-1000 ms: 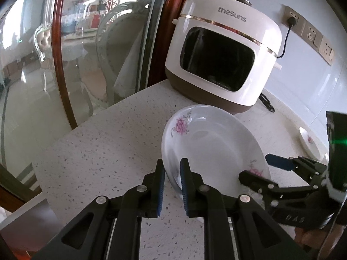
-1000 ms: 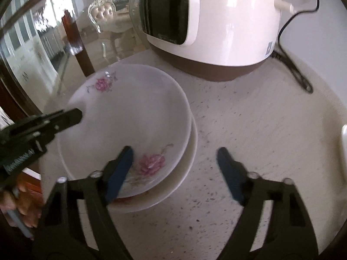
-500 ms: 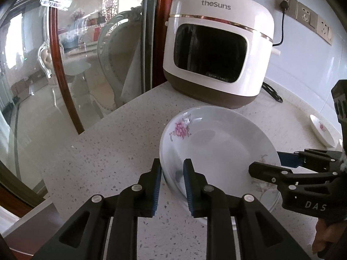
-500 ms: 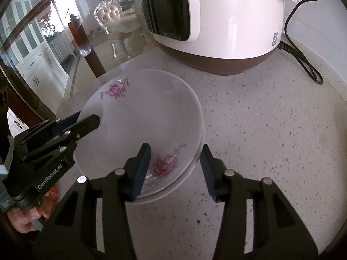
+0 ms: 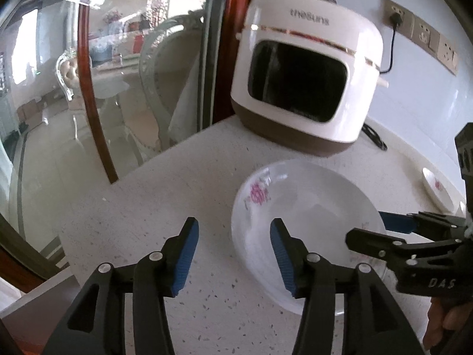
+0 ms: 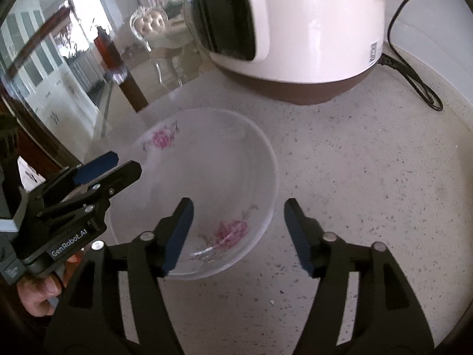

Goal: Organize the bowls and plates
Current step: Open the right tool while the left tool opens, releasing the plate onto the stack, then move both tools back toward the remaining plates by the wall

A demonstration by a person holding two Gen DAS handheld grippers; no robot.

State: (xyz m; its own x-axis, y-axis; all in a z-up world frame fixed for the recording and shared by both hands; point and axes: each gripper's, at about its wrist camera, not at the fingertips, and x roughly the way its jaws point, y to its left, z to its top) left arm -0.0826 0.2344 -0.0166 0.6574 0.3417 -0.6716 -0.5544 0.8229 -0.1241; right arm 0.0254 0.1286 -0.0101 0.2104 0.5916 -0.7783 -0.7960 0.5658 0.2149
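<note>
Two grippers are in view, one deep floral plate near them, a second smaller dish far off to the right, and one rice cooker at the back. From the left: glass panels with a red-brown wooden frame border the speckled countertop, whose left edge and near corner lie close to the left gripper. That gripper has its jaws spread wide and grips nothing; its left finger stands over bare counter, its right finger at the plate's near-left rim, though contact cannot be told. The white plate sits upright and level near the counter's left end, round with no long axis, one pink flower toward the far left rim and another at the near right rim; in the right wrist view a second rim seems to show beneath it, but this is blurred. The right gripper is likewise wide open and empty, its left finger over the plate's near inside, its right finger outside the rim over the counter. Behind stands the white and brown rice cooker, its dark window facing the plate, well apart from it. Right of the plate the countertop is open as far as the black cord. The small dish lies by the far right wall.
</note>
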